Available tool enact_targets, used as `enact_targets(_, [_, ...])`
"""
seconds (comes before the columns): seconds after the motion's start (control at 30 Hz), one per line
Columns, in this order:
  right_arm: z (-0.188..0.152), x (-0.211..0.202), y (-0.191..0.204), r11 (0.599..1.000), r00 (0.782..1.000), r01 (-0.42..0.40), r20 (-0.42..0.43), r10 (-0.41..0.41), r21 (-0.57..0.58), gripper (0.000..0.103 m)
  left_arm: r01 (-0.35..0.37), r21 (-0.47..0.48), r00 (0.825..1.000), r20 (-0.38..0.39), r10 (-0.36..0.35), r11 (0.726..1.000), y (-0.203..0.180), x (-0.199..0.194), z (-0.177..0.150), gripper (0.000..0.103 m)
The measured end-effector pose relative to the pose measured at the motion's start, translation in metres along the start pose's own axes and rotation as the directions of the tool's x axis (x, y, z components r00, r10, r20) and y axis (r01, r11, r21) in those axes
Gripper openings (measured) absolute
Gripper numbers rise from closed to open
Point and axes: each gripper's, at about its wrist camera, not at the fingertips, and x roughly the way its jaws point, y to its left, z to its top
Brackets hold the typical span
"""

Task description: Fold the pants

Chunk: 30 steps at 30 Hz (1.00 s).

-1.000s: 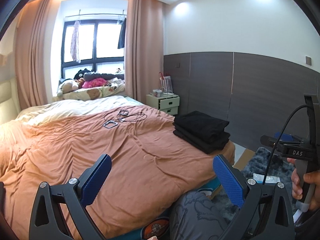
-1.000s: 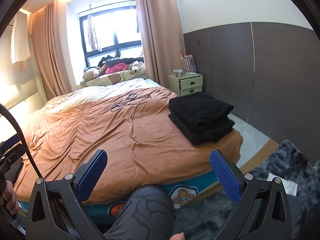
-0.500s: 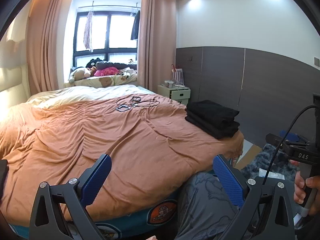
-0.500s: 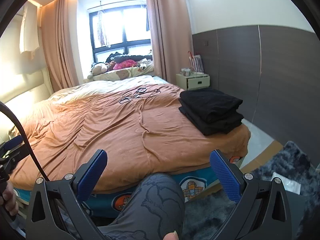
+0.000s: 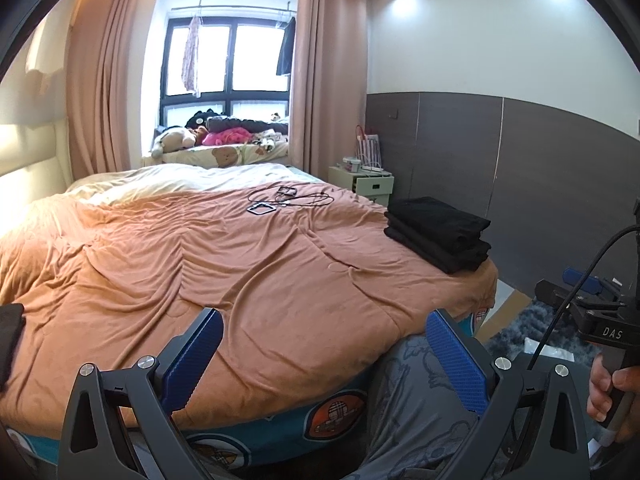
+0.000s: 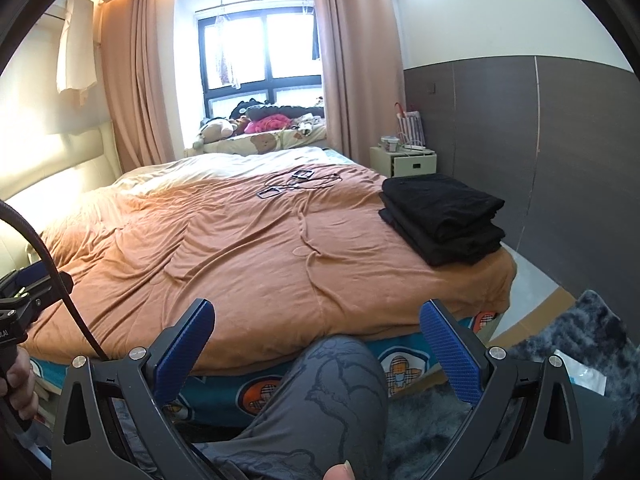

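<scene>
A stack of folded black pants (image 5: 438, 232) (image 6: 442, 216) lies on the right corner of the bed, on the orange duvet (image 5: 248, 264) (image 6: 248, 248). A dark piece of cloth (image 5: 9, 340) peeks in at the left edge of the left wrist view. My left gripper (image 5: 326, 354) hangs open over the bed's near edge, nothing between its blue pads. My right gripper (image 6: 318, 346) is also open and empty, held above the person's grey-patterned knee (image 6: 320, 396). Both grippers are well short of the black stack.
Cables and small dark frames (image 5: 288, 200) lie mid-bed toward the far side. A pale nightstand (image 5: 362, 184) stands by the grey wall panel. A dark shaggy rug (image 6: 568, 352) with a white packet (image 6: 580, 372) covers the floor at right. The right gripper's handle (image 5: 608, 332) shows in a hand.
Both cameras have tilted and drawn back a little, so the bed and the black stack sit lower and farther in view. Both grippers stay open and empty.
</scene>
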Motion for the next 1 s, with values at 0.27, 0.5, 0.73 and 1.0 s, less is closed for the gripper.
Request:
enact_targets(0.27, [-0.001, 0.000, 0.003, 1.000, 1.000, 0.009, -0.024, -0.010, -0.006, 0.103, -0.009, -0.005, 1.000, 0.005, 0.010, 1.000, 0.002, -0.002, -0.002, 0.102])
enact_targets(0.5, [0.000, -0.003, 0.005, 1.000, 1.000, 0.001, -0.025, -0.001, -0.006, 0.103, -0.010, -0.012, 1.000, 0.009, 0.010, 1.000, 0.004, -0.006, -0.002, 0.102])
enact_targets(0.73, [-0.001, -0.007, 0.010, 1.000, 1.000, 0.001, -0.017, -0.001, -0.012, 0.103, -0.011, -0.012, 1.000, 0.013, 0.011, 1.000, 0.003, -0.008, -0.001, 0.102])
enact_targets(1.0, [-0.001, -0.007, 0.011, 1.000, 1.000, 0.006, -0.011, -0.006, -0.023, 0.103, -0.017, -0.009, 1.000, 0.016, 0.017, 1.000, 0.001, -0.009, 0.000, 0.102])
